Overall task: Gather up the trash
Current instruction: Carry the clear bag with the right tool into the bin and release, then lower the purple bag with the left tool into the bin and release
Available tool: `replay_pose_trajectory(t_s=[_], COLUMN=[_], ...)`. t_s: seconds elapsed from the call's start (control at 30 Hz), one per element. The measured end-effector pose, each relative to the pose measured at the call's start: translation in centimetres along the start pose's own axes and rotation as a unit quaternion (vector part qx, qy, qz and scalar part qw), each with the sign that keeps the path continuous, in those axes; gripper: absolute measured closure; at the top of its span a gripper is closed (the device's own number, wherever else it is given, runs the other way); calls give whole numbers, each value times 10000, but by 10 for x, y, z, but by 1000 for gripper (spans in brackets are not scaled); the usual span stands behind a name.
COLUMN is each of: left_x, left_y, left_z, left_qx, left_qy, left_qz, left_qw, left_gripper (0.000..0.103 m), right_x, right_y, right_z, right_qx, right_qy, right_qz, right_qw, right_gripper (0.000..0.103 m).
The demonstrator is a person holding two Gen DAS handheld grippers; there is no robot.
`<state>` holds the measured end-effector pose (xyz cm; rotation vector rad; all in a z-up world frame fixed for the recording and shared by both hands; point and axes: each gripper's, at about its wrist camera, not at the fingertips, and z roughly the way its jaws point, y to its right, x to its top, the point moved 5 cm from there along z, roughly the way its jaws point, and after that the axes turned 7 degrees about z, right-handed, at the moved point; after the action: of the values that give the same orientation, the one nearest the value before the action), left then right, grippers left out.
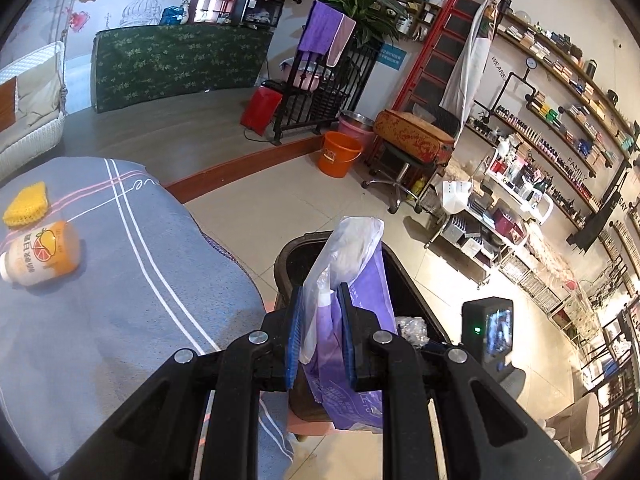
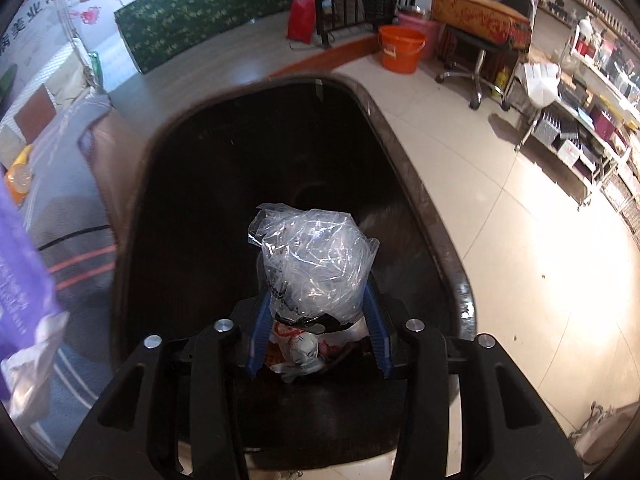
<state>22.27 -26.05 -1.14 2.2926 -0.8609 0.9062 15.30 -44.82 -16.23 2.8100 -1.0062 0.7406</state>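
Your left gripper (image 1: 320,320) is clamped on a purple plastic wrapper (image 1: 352,304). The wrapper is flat and glossy, printed with pale text, and a translucent whitish film is folded over its upper end. Its long axis runs along the fingers, from below the blue pads (image 1: 295,340) up past the fingertips, and the free end tilts slightly to the right in the left wrist view. It hangs at the near rim of the dark trash bin (image 1: 408,280), which stands on the tiled floor (image 1: 280,208) just beside the bed.

Your right gripper (image 2: 318,312) holds a crumpled clear plastic bag (image 2: 312,256) between its pads. The bag is a rounded, wrinkled bundle with black markings near its base, and below it sits a piece of red-and-white printed packaging (image 2: 296,344). The bundle points forward along the fingers, straight into the open mouth of the bin (image 2: 404,152), with the dark interior all around it.

On the grey striped bedcover (image 1: 120,280) an orange juice bottle (image 1: 42,252) lies on its side, cap toward the left edge of the left wrist view, near a yellow sponge (image 1: 26,204).
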Motion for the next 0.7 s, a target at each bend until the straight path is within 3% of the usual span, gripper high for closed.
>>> replay_pose_trajectory(t_s=[0.2, 0.7], left_x=[1, 4], left_y=[6, 31], left_z=[8, 43], left_qx=[31, 21], left_qy=[-53, -228], left_qz=[48, 352], left_qw=[10000, 9991], left_gripper=[86, 86], right_x=[0, 6], right_y=[-4, 21], right_z=[9, -58], right_qx=[-68, -36], right_qy=[-29, 798], right_qz=[-66, 321], right_qw=[10000, 9963], right_gripper=[38, 37])
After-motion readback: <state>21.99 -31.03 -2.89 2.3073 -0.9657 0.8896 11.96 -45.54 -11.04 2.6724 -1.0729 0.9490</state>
